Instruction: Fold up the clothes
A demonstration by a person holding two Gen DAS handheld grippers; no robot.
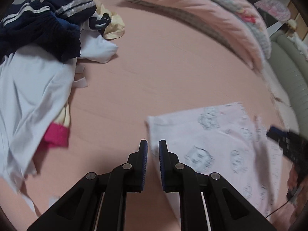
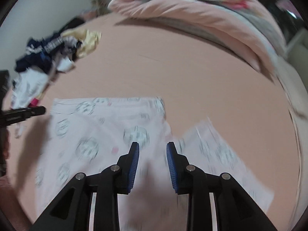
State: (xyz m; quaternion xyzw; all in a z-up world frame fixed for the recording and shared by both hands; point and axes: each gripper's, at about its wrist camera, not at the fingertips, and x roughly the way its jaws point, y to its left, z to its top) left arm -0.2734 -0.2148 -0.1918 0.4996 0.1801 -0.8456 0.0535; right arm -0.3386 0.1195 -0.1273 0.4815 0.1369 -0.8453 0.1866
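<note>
Two heaps crowd the edges of the pink bed sheet (image 1: 163,61): a loose pile of clothes (image 1: 38,44), navy, white and yellow with a magenta cuff, sits toward 10 o'clock in the left wrist view, and a rolled pink quilt (image 1: 202,19) runs along the far side from 12 to 2 o'clock. Between them the sheet lies bare. Spread flat near the front edge is the pale pink printed garment (image 2: 100,127), blurred in both views; in the right wrist view its straight upper hem runs from 9 toward 3 o'clock, and a narrower part (image 2: 221,152) slants away toward 4 o'clock, so the long axis cannot be told surely. The left gripper (image 1: 153,146) has its fingers slightly apart with the garment's left edge lying between them, not clearly pinched. The right gripper (image 2: 152,148) hangs over the garment with fingers wide apart, holding nothing
</note>
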